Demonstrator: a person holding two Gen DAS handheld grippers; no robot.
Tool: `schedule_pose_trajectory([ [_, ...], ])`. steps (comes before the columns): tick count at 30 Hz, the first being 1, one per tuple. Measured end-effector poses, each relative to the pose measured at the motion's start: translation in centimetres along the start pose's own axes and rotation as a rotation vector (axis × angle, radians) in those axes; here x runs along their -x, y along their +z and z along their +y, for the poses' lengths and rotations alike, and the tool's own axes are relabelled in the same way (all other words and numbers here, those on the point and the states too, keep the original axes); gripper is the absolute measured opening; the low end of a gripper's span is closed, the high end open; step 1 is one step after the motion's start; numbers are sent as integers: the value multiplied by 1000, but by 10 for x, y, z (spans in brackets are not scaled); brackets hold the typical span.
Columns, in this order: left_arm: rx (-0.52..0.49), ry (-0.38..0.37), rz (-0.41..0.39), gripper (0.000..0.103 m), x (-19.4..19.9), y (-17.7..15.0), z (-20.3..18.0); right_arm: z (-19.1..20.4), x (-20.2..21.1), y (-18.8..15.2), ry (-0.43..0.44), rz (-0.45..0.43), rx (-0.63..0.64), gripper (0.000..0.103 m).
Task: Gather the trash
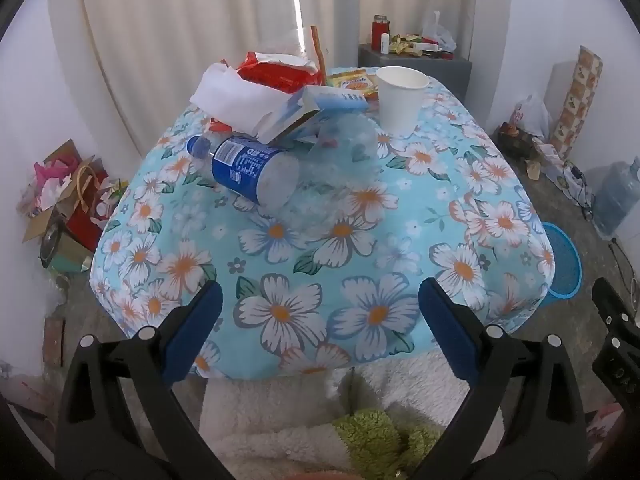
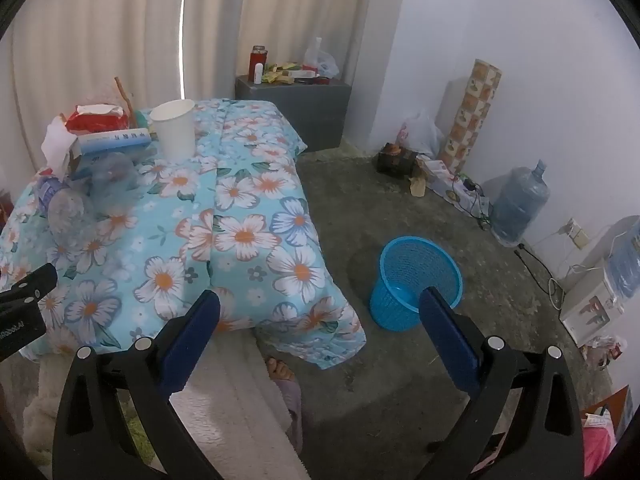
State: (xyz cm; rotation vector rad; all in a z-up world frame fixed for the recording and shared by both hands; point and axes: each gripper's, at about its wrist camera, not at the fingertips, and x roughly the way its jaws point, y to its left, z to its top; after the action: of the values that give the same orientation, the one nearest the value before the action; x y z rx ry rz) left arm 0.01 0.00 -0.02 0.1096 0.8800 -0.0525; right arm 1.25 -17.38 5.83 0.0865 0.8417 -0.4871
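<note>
Trash lies piled at the far side of the floral-clothed table (image 1: 360, 280): a blue-labelled plastic bottle (image 1: 248, 168) on its side, a crumpled clear bottle (image 1: 344, 148), a white paper cup (image 1: 400, 96) standing upright, a blue-and-white carton (image 1: 320, 104), white tissue (image 1: 236, 96) and a red wrapper (image 1: 280, 68). My left gripper (image 1: 320, 316) hangs open above the table's near edge with nothing between its fingers. My right gripper (image 2: 320, 316) is open over the floor beside the table. A blue mesh wastebasket (image 2: 416, 280) stands on the floor right of the table. The paper cup (image 2: 174, 128) also shows in the right wrist view.
A person's fleecy lap (image 1: 300, 420) and foot (image 2: 280, 372) sit under the grippers. A grey cabinet (image 2: 296, 108) stands behind the table. Water jugs (image 2: 520, 204), cables and bags line the right wall. Boxes and gift bags (image 1: 64, 204) clutter the floor at left.
</note>
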Motion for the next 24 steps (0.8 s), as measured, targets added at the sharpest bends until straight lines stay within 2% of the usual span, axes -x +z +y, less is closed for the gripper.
schedule_pose_trajectory([
  [24, 1, 4, -4, 94, 0, -1, 7, 4, 0, 0, 6, 0, -3, 97],
])
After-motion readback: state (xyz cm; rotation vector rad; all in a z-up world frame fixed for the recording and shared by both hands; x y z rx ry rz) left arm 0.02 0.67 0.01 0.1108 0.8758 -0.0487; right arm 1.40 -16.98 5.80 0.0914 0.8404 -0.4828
